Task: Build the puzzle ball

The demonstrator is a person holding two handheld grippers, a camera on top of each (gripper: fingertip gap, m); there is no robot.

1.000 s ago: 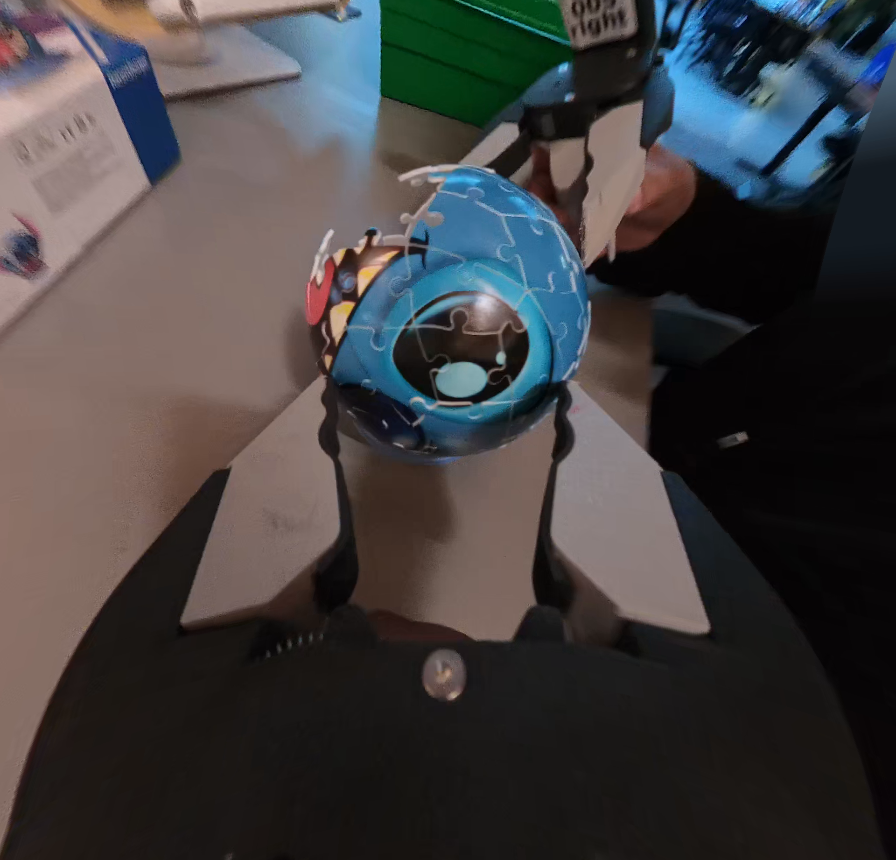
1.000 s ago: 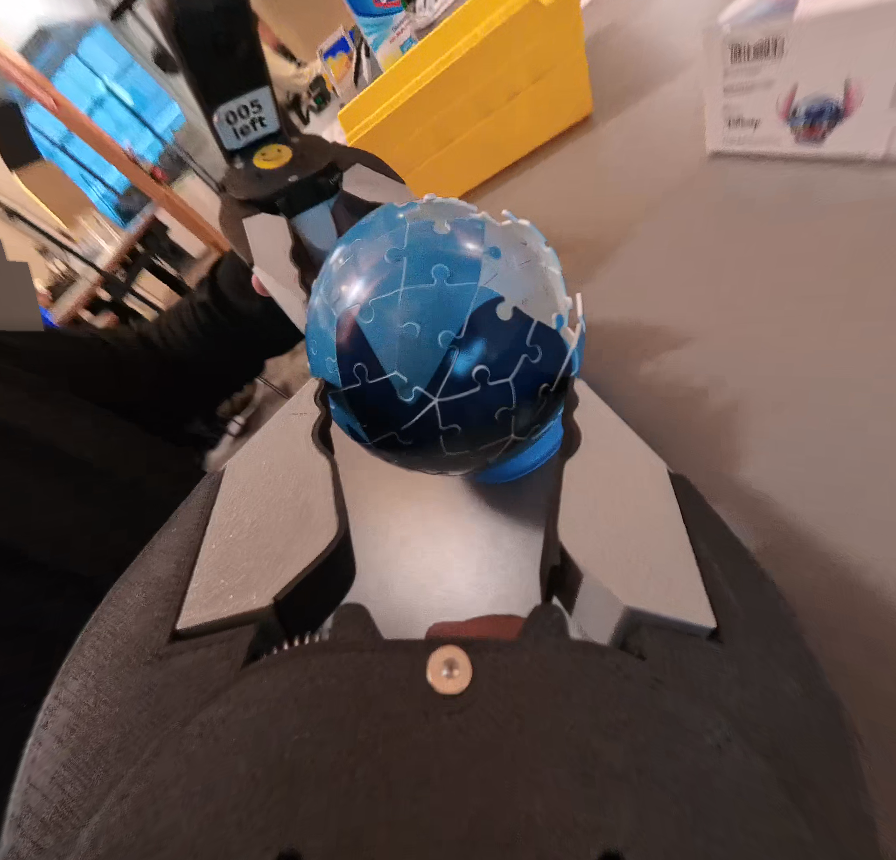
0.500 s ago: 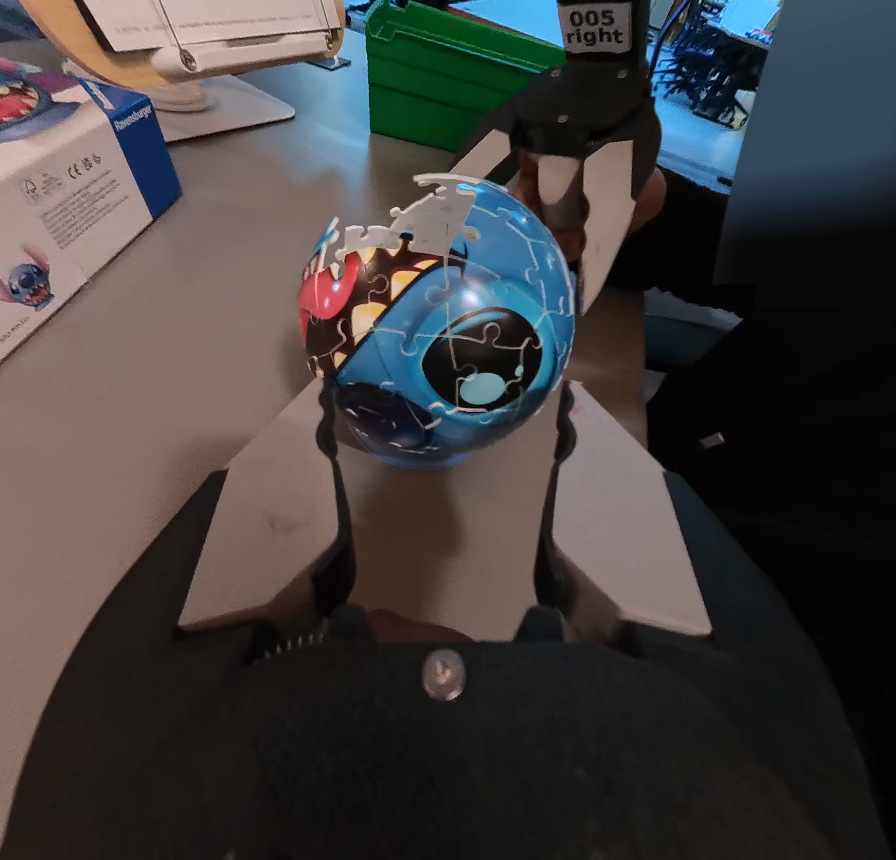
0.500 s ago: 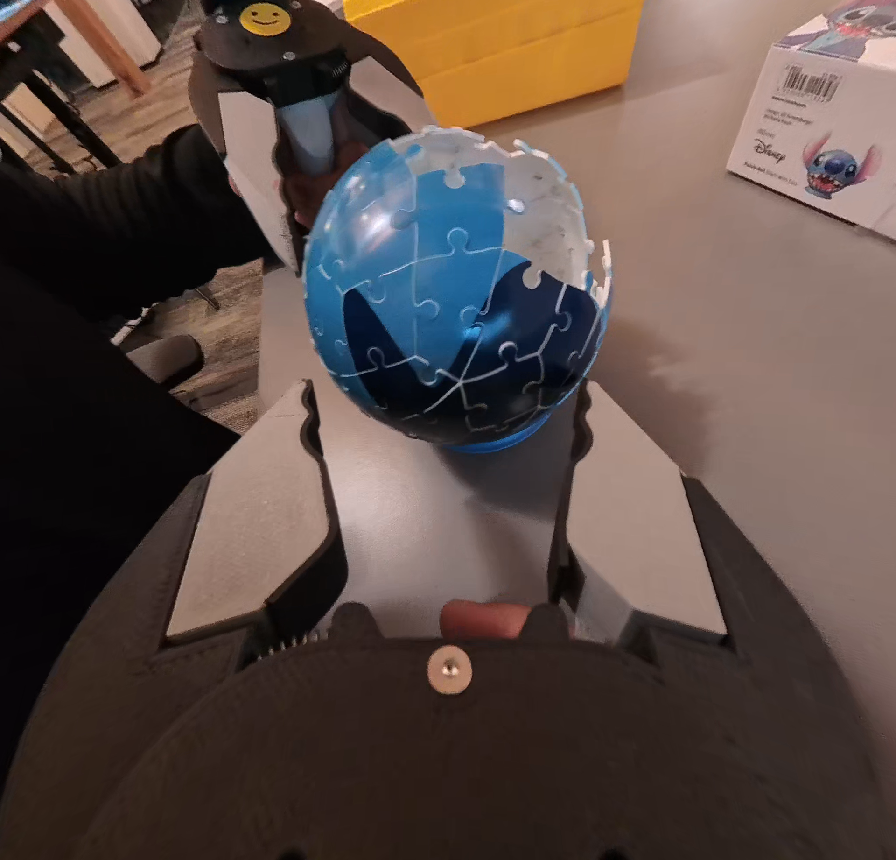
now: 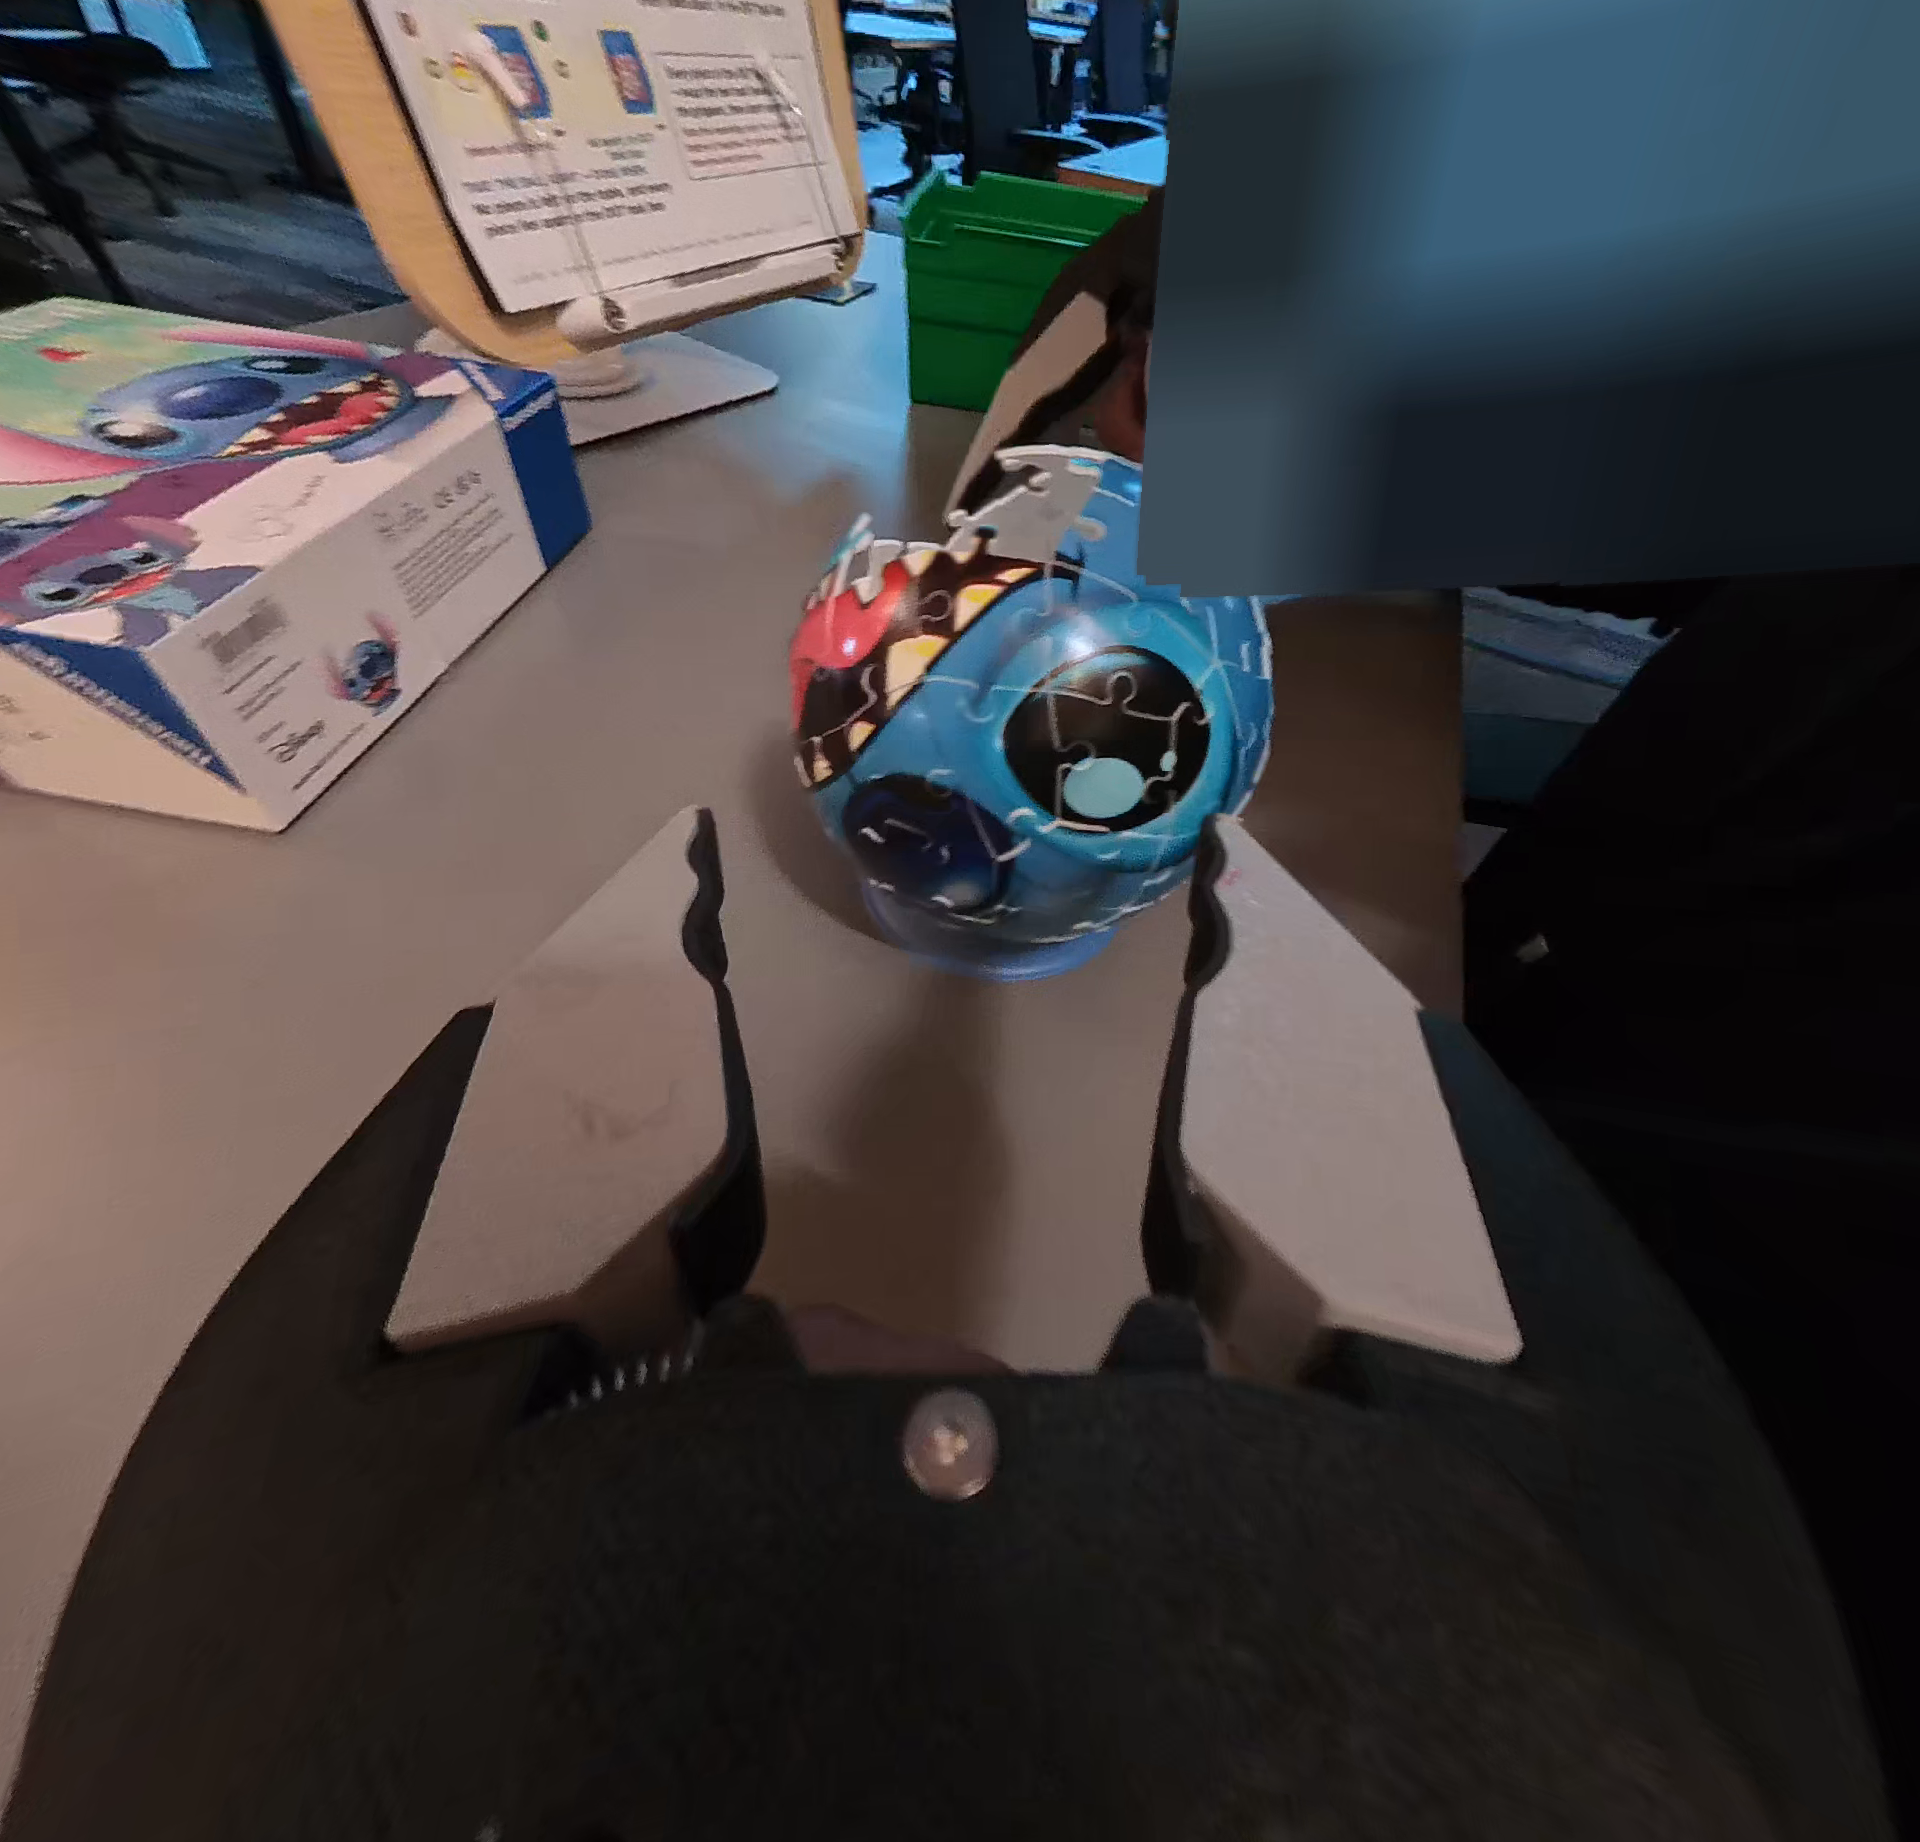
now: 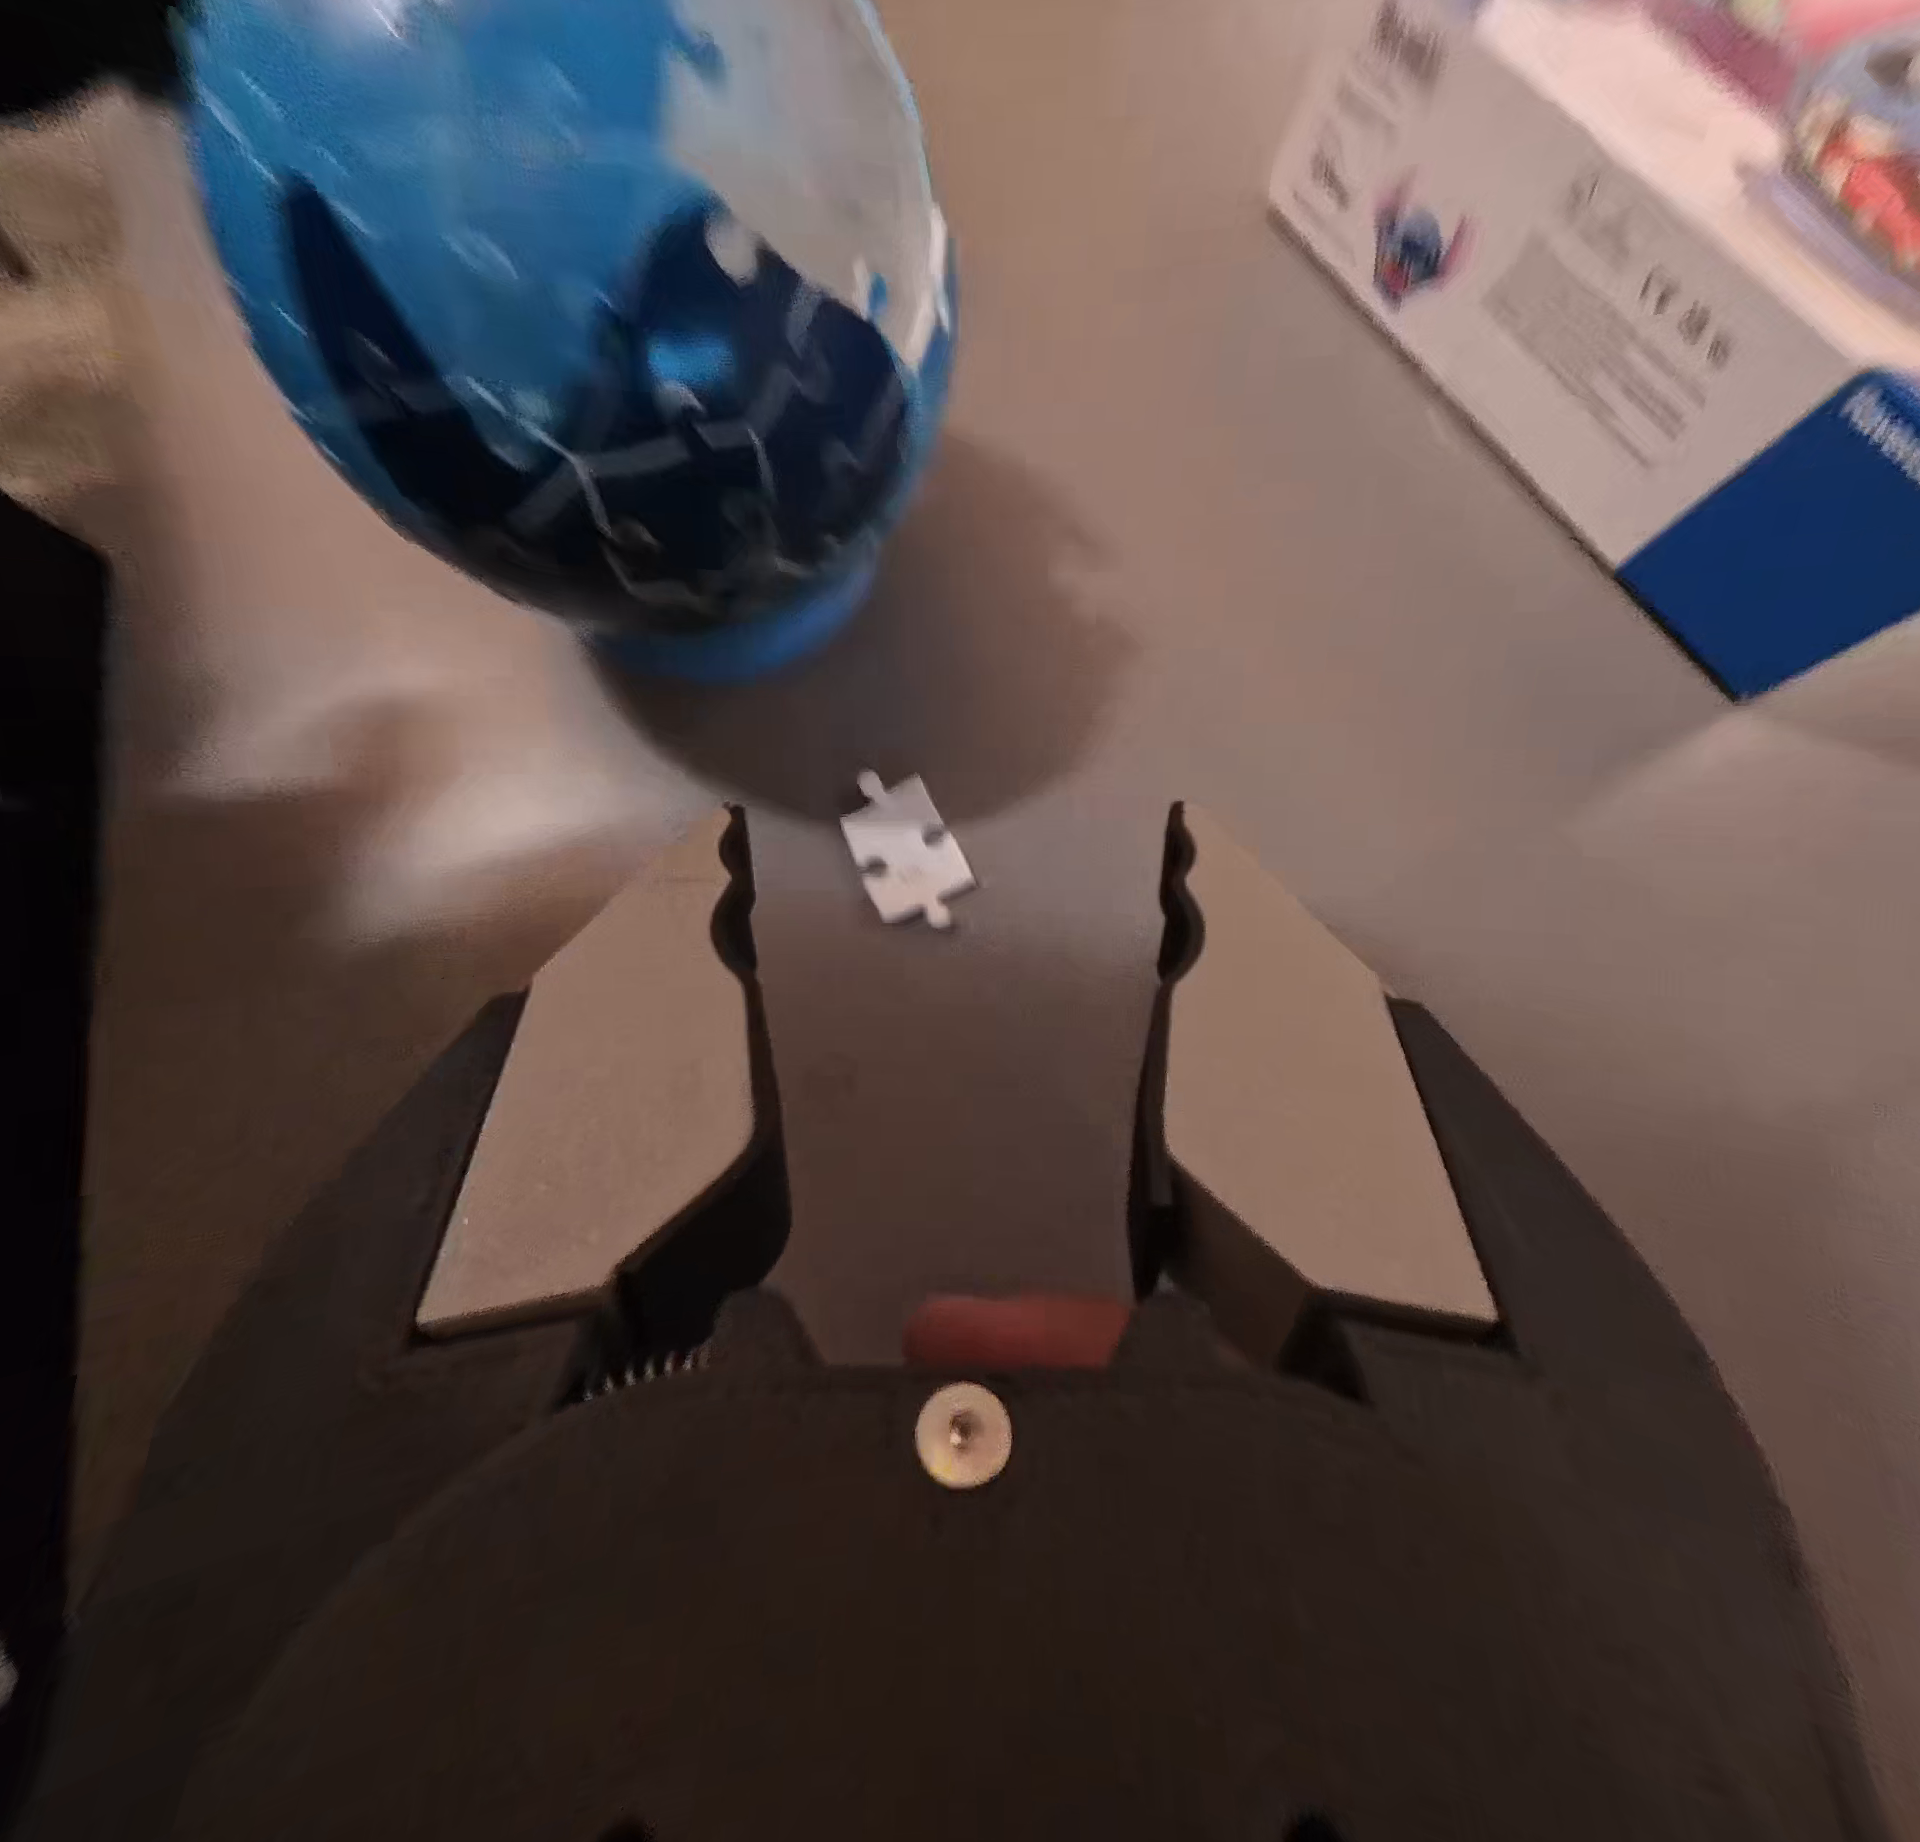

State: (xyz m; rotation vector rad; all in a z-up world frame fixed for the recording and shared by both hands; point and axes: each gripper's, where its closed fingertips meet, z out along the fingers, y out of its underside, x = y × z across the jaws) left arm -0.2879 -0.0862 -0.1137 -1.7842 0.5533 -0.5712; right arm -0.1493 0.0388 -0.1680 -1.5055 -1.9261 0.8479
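Now, ball (image 5: 1029,753): on its blue base on my table (image 5: 312,1013), top gap unfilled, edge pieces sticking up.
Looks: glossy blue, big dark eye, toothy mouth.
Piece (image 6: 909,862): white side up, flat, near the base.
Right hand-held gripper (image 6: 951,836): fingers apart, empty, framing the piece.
Left hand-held gripper (image 5: 951,847): apart, empty, just before the ball.
Risk: I judge a thin flat piece may skid; bumping could tip the ball.
Box (image 5: 260,566): well aside.

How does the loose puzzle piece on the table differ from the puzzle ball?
The loose puzzle piece lies flat on the table, pale side up; the puzzle ball stands on a blue base, showing printed blue colours. The piece is single and small; the ball is many joined pieces, its top unfinished. Neither is held by a tool.
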